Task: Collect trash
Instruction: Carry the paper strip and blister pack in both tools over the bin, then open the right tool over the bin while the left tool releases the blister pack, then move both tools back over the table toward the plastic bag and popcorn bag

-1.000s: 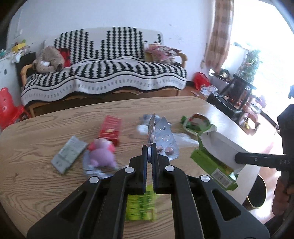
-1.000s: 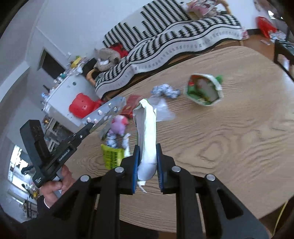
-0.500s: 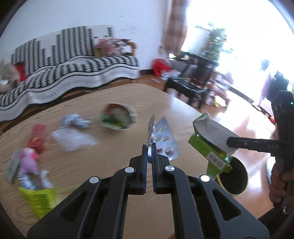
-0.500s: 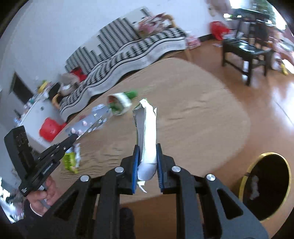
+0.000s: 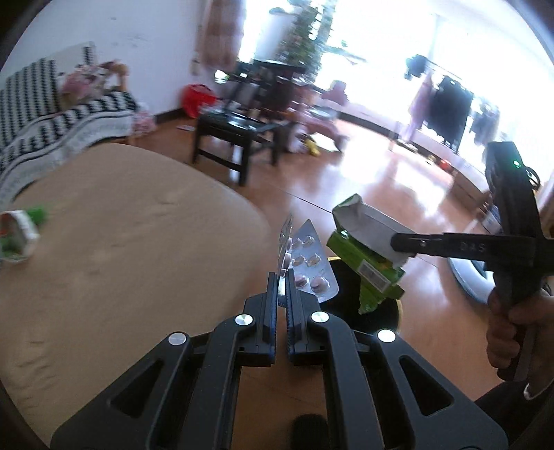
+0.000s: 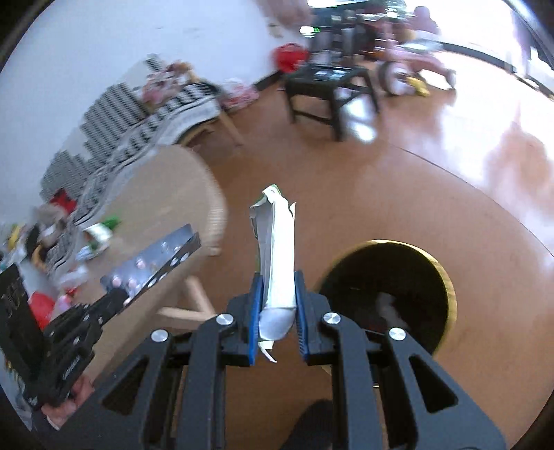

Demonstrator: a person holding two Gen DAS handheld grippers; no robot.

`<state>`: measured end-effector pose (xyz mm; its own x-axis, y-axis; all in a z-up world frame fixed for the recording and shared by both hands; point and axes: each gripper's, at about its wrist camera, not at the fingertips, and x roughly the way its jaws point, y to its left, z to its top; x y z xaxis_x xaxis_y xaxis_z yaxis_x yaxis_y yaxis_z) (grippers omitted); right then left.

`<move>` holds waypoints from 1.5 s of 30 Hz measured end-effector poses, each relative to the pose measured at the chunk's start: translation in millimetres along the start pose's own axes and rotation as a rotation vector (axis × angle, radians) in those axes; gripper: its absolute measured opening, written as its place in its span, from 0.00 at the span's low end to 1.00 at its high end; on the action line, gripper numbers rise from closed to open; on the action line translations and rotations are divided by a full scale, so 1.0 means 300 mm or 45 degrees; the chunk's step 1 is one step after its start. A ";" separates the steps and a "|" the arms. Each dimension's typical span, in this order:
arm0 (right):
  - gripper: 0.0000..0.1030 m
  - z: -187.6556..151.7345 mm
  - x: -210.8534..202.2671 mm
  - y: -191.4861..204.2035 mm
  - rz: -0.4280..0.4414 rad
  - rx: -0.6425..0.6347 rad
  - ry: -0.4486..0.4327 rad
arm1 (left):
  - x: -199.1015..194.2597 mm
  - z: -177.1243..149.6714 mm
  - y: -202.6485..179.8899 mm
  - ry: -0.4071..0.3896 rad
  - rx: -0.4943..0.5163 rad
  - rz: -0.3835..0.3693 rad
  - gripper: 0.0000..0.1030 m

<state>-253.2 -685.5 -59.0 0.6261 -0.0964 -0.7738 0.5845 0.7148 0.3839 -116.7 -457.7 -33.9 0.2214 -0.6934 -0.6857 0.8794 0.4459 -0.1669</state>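
Blister packs [image 5: 306, 258] pinched in left jaws, torn green carton [image 6: 277, 256] clamped in right jaws.

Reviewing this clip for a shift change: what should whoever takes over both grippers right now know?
Left gripper: shut on blister packs.
Right gripper: shut on a flattened green-and-white carton.
Both hang past the table edge, near the black bin on the floor.
Done: two pieces picked up. Left: drop both in the bin, then fetch the wrappers on the table, such as the green packet.

Home living rm: striped sofa [image 5: 52, 114], wood table [image 5: 121, 259], houseplant [image 5: 308, 31]
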 end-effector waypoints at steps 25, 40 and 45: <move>0.21 -0.027 0.005 -0.291 -0.215 0.200 0.078 | 0.386 -0.037 -0.232 0.237 0.066 -0.181 0.03; 0.63 -0.012 -0.037 -0.262 -0.201 0.203 0.021 | 0.334 -0.030 -0.208 0.211 0.068 -0.137 0.68; 0.74 0.014 -0.042 -0.147 -0.163 0.137 -0.002 | 0.223 -0.015 -0.132 0.157 0.045 -0.068 0.84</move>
<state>-284.7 -718.8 -64.2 0.5437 -0.1830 -0.8191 0.7114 0.6182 0.3342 -138.5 -519.2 -76.5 0.1222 -0.6400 -0.7586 0.9032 0.3886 -0.1823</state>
